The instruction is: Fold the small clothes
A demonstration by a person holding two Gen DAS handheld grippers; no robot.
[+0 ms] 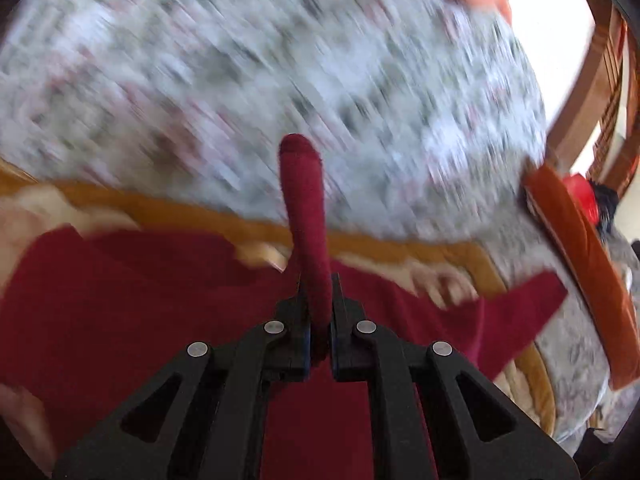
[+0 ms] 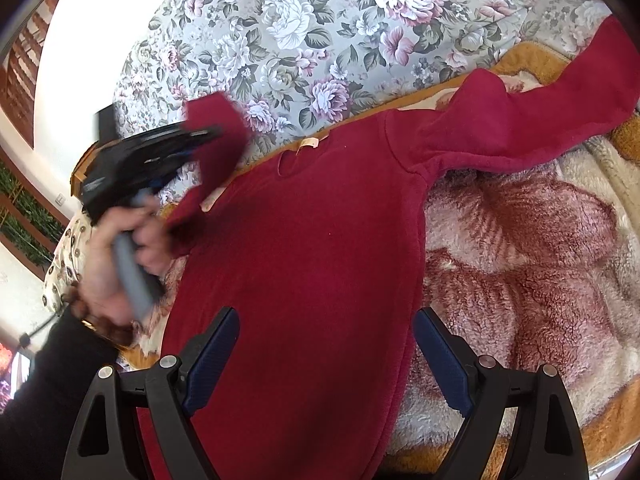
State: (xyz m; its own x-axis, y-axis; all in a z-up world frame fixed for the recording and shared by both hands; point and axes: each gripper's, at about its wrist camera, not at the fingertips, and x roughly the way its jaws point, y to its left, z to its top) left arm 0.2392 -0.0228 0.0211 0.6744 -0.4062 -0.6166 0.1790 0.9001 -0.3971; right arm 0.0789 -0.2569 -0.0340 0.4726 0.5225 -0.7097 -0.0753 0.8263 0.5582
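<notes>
A small dark red sweater (image 2: 304, 240) lies flat on a fleece blanket (image 2: 528, 248), neck toward the floral cover. Its right sleeve (image 2: 540, 108) stretches out to the upper right. My left gripper (image 1: 319, 280) is shut on the left sleeve cuff (image 1: 304, 200), which stands up between the fingers; in the right wrist view the left gripper (image 2: 208, 134) holds that sleeve (image 2: 218, 140) lifted above the sweater's left shoulder. My right gripper (image 2: 326, 344) is open and empty, hovering over the sweater's lower body. The left wrist view is motion-blurred.
A floral bed cover (image 2: 304, 28) lies beyond the blanket. A wooden bed frame (image 1: 580, 264) runs along the right in the left wrist view. The hand (image 2: 120, 248) holding the left gripper is at the left.
</notes>
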